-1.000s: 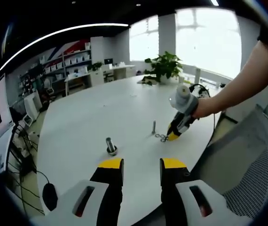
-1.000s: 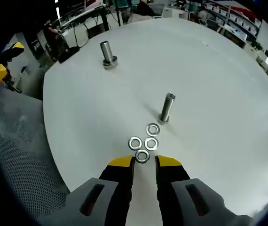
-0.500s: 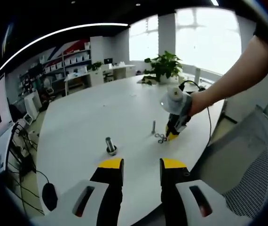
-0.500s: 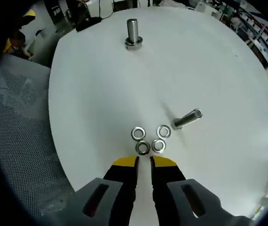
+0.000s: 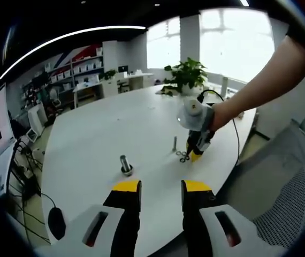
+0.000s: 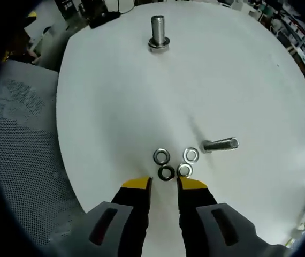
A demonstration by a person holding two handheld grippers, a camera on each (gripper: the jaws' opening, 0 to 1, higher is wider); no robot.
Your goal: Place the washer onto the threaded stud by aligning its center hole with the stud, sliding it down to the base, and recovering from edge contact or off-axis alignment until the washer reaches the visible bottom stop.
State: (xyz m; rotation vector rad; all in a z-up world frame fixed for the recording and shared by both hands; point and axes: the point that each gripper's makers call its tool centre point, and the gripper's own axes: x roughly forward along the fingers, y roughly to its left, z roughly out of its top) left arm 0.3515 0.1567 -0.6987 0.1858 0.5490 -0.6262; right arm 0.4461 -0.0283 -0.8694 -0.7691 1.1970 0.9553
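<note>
**Right gripper poised over the washer cluster beside the thin stud**

A round white table carries two upright metal studs: a thick silver stud on a wide base far from the gripper, and a thin threaded silver stud just beside four small silver ring washers. A grey mesh chair back borders the table edge. In the right gripper view, the right gripper holds its yellow-tipped jaws slightly parted and empty, tips just short of the nearest washer. In the left gripper view, the left gripper hangs apart over the table edge, jaws spread and empty. Compared with half a second ago, the right gripper's jaws have opened a little wider.
</note>
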